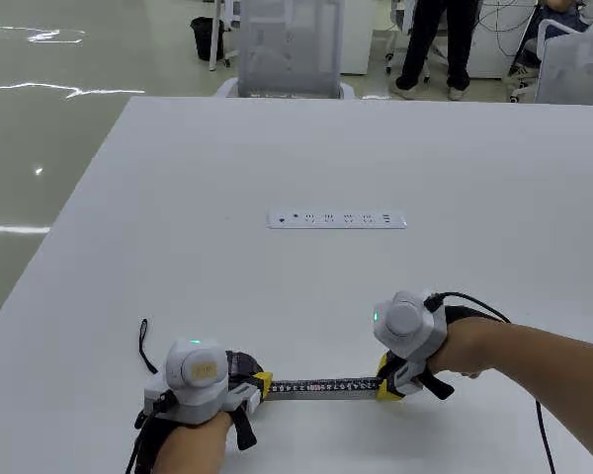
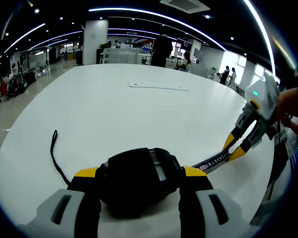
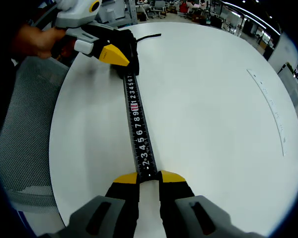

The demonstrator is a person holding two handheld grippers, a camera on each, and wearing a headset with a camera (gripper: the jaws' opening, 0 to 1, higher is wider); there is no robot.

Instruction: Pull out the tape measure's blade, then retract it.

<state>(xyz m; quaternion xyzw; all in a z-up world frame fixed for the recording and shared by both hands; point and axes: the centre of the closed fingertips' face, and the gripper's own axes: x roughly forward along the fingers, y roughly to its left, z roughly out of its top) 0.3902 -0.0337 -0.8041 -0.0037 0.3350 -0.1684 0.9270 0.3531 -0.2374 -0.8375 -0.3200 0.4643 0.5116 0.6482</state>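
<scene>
The black tape measure case (image 2: 139, 178) sits between the yellow-tipped jaws of my left gripper (image 2: 141, 173), which is shut on it, at the table's near edge (image 1: 239, 380). Its blade (image 1: 321, 386) runs flat along the white table to my right gripper (image 1: 393, 385). In the right gripper view the numbered blade (image 3: 138, 134) stretches from the case (image 3: 124, 54) to my right gripper (image 3: 149, 176), shut on the blade's end. The left gripper view shows the right gripper (image 2: 236, 146) pinching the blade (image 2: 216, 161). A black wrist strap (image 2: 54, 156) trails from the case.
A white power strip (image 1: 337, 219) lies mid-table, beyond the grippers. An office chair (image 1: 289, 49) stands at the table's far edge (image 1: 376, 99), and a person's legs (image 1: 437, 44) show behind it. A grey mesh chair (image 3: 25, 129) is beside the near edge.
</scene>
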